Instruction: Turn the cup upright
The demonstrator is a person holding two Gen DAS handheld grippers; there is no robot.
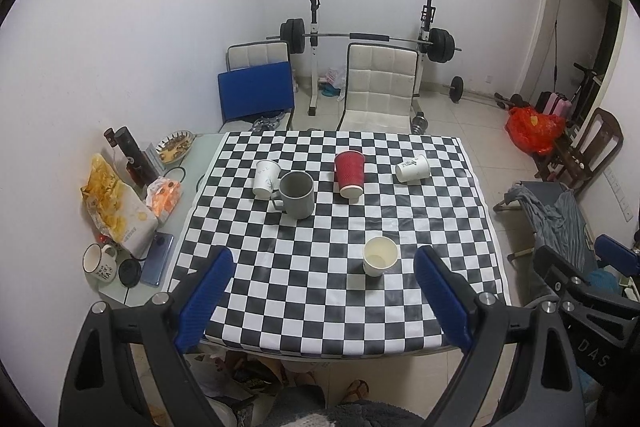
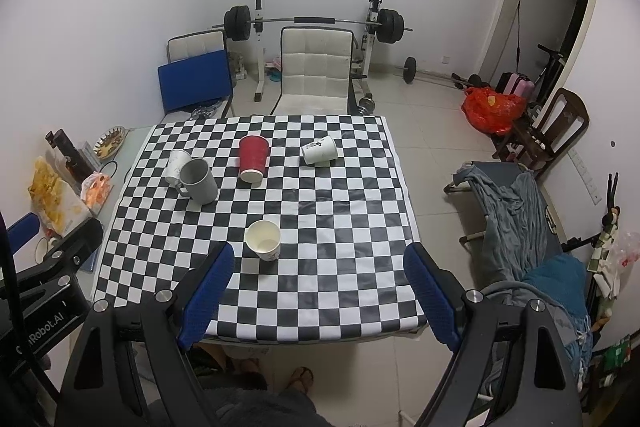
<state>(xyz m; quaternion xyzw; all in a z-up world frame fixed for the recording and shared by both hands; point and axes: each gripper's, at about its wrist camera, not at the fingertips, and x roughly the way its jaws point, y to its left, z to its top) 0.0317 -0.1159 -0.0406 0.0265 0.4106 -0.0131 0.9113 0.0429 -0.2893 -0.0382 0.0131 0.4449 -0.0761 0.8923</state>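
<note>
A white paper cup (image 1: 412, 168) (image 2: 319, 150) lies on its side at the far right of the checkered tablecloth (image 1: 328, 299) (image 2: 312, 287). A cream paper cup (image 1: 380, 255) (image 2: 263, 239) stands upright near the front. A red paper cup (image 1: 349, 173) (image 2: 253, 158), a grey mug (image 1: 296, 194) (image 2: 199, 181) and a white paper cup (image 1: 265, 178) (image 2: 177, 165) stand upright further back. My left gripper (image 1: 324, 301) and right gripper (image 2: 318, 297) are both open and empty, held above the table's near edge, apart from every cup.
Snack bags (image 1: 114, 203), a dark bottle (image 1: 134, 157), a dish (image 1: 175, 145), an enamel mug (image 1: 98, 263) and a phone (image 1: 158, 259) crowd the table's left strip. Chairs (image 1: 378, 91) and a barbell rack (image 1: 368, 37) stand behind. A cot with clothes (image 2: 516, 211) is at the right.
</note>
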